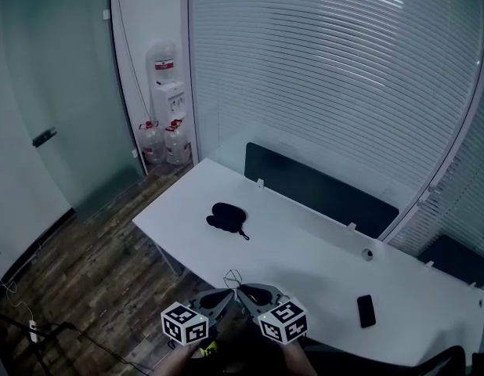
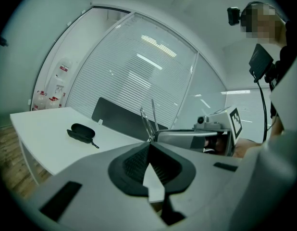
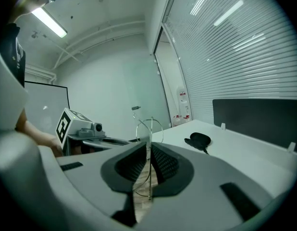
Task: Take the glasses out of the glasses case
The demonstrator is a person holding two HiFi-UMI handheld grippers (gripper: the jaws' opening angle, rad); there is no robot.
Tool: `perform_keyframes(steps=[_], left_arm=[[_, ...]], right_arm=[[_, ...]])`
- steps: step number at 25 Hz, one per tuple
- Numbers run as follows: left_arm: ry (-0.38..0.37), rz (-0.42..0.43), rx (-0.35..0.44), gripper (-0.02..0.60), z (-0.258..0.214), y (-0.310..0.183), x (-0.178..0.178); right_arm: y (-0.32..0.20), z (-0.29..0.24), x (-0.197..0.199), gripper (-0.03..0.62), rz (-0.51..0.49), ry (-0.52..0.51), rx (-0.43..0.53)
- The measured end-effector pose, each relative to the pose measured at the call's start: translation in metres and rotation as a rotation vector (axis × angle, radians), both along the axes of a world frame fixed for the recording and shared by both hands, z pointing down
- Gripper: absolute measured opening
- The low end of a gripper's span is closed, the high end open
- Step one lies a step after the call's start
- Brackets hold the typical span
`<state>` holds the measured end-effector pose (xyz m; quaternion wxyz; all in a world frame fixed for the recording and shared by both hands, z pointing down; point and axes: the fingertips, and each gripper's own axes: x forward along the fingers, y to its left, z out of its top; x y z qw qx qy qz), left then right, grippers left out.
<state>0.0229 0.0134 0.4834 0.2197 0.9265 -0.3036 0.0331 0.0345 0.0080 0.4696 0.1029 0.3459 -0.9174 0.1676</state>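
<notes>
Glasses (image 1: 232, 276) of thin wire hang over the near edge of the white table (image 1: 305, 249), pinched from both sides. The left gripper (image 1: 230, 292) has its jaws pressed together on the frame at their tips, the wires rising just past them. The right gripper (image 1: 242, 290) is clamped on the wire that runs between its pads. The two grippers meet nose to nose, marker cubes toward the person. The black glasses case (image 1: 225, 217) lies well apart, farther out on the table toward its left end, a short cord trailing from it. A dark phone (image 1: 366, 310) rests near the table's right side.
</notes>
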Motion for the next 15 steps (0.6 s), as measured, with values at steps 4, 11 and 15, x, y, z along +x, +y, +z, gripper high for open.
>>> perform_keyframes(steps=[4, 11, 15], left_arm=[[-0.001, -0.014, 0.0, 0.009, 0.002, 0.022, 0.003], [0.003, -0.037, 0.008, 0.009, 0.004, 0.059, 0.009], [0.014, -0.05, 0.011, 0.009, 0.004, 0.079, 0.013]], right_arm=[[0.018, 0.001, 0.006, 0.04, -0.003, -0.004, 0.002], [0.054, 0.0, 0.013, 0.04, -0.017, -0.017, 0.017], [0.075, 0.001, 0.018, 0.04, -0.022, -0.013, 0.02]])
